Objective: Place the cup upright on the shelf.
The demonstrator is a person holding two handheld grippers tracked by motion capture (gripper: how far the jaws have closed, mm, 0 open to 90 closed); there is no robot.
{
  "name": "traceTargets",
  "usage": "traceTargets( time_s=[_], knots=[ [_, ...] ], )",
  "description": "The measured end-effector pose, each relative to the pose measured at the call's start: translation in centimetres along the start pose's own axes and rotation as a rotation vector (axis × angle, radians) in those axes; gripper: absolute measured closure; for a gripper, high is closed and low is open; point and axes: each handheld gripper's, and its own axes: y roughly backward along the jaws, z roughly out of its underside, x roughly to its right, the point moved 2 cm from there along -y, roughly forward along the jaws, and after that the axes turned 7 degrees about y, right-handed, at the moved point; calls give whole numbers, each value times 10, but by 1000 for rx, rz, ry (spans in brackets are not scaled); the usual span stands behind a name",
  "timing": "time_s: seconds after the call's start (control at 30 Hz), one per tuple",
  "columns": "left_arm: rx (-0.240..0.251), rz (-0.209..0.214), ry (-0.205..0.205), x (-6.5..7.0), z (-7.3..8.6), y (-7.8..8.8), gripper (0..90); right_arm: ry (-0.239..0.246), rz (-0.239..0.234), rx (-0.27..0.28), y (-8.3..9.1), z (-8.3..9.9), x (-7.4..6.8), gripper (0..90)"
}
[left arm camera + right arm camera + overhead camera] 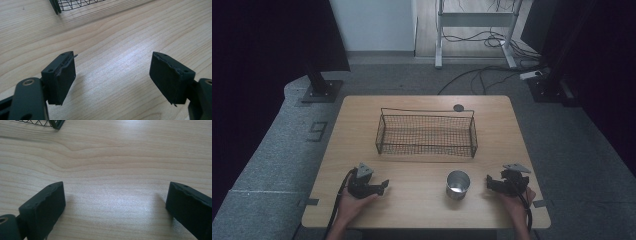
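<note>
A metal cup (457, 184) stands upright on the wooden table (422, 165), near its front edge and right of centre. Behind it, at mid-table, sits a black wire basket (426, 133) that looks empty. My left gripper (385, 186) rests near the front left, held in a hand, its jaws pointing right toward the cup. In the left gripper view the left gripper (112, 75) is open over bare wood. My right gripper (488, 182) lies just right of the cup, jaws pointing left. The right gripper (113, 202) is open too, with nothing between its pads.
A corner of the basket (72, 5) shows at the top of the left gripper view, and another corner of the basket (50, 123) in the right gripper view. A dark round disc (458, 107) sits at the table's far edge. Stands and cables lie on the floor beyond.
</note>
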Motion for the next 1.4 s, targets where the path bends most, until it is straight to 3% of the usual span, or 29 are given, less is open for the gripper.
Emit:
traceTargets(
  time_s=[0.3, 0.47, 0.77, 0.87, 1.1, 1.13, 1.4],
  knots=[
    [-1, 0, -12, 2, 1, -1, 209, -5, 2, 7, 2, 1, 0, 57],
    [-7, -5, -12, 0, 2, -3, 209, -22, 17, 23, 5, 3, 1, 124],
    [-9, 4, -7, 0, 2, -3, 209, -21, -8, 34, 8, 3, -1, 133],
    [-9, 4, 2, -1, 2, -3, 209, -11, -17, 60, 14, 1, -4, 137],
    [-21, 8, 6, -1, 3, -6, 212, 27, -87, 150, 40, -6, -17, 145],
    [-20, 7, 4, -1, 3, -6, 213, 36, -131, 169, 47, -8, -23, 145],
    [-19, 3, 1, -1, 4, -6, 213, 69, -215, 222, 65, -17, -40, 144]
  ],
)
